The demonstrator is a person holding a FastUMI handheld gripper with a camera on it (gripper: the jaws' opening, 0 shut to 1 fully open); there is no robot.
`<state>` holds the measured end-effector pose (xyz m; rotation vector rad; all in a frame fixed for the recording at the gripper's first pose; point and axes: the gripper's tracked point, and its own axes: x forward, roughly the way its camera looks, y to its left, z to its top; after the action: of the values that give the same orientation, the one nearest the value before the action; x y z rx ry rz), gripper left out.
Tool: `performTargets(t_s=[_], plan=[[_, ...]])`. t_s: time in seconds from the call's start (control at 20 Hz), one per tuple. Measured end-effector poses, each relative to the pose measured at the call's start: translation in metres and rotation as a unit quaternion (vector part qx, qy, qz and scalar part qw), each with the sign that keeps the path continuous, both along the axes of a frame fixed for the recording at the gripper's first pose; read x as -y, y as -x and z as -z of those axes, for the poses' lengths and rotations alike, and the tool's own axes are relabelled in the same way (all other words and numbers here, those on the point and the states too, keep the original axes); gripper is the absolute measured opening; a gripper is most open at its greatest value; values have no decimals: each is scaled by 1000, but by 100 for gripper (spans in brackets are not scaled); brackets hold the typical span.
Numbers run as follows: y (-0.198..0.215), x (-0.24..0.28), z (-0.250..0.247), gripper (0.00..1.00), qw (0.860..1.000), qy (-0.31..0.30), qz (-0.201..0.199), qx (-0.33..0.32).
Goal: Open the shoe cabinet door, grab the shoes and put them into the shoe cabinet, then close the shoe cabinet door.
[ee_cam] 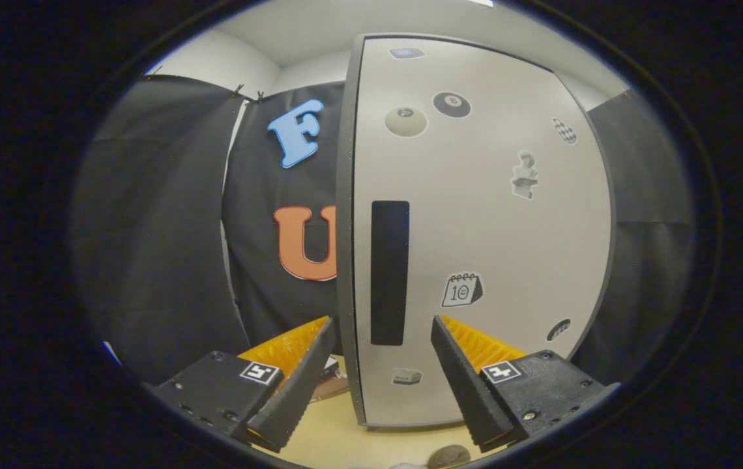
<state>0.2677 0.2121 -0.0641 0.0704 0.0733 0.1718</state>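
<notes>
A tall pale grey shoe cabinet door [482, 234] with several stickers stands just ahead of my gripper [381, 332]. A dark vertical handle slot [389, 272] runs down the door near its left edge, between and just beyond my fingertips. The door's left edge [344, 228] faces me and I cannot tell whether it is ajar. My fingers stand open, one on each side of the slot's lower end, holding nothing. A dark brownish object [332, 384], perhaps part of a shoe, shows on the light wooden surface [339, 436] behind my left finger.
Black cloth walls enclose the booth on the left and right of the cabinet. A small round brownish thing [448, 456] lies on the wooden surface close under my fingers.
</notes>
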Motion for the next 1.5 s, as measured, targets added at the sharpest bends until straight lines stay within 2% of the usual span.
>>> performTargets(t_s=[0.15, 0.25, 0.3, 0.4, 0.6, 1.0, 1.25, 1.5], plan=[[-21, 1, -8, 92, 1000, -8, 4, 2], [-25, 0, -10, 84, 1000, -15, -2, 0], [-27, 0, -12, 75, 1000, -15, -2, 2], [-30, 0, -12, 66, 1000, -9, -5, 3], [-32, -2, -13, 41, 1000, -9, -22, -6], [-21, 3, -11, 30, 998, 5, -50, -21], [21, 17, -11, 29, 997, -3, -69, -23], [63, 38, -10, 27, 997, -11, -70, -22]])
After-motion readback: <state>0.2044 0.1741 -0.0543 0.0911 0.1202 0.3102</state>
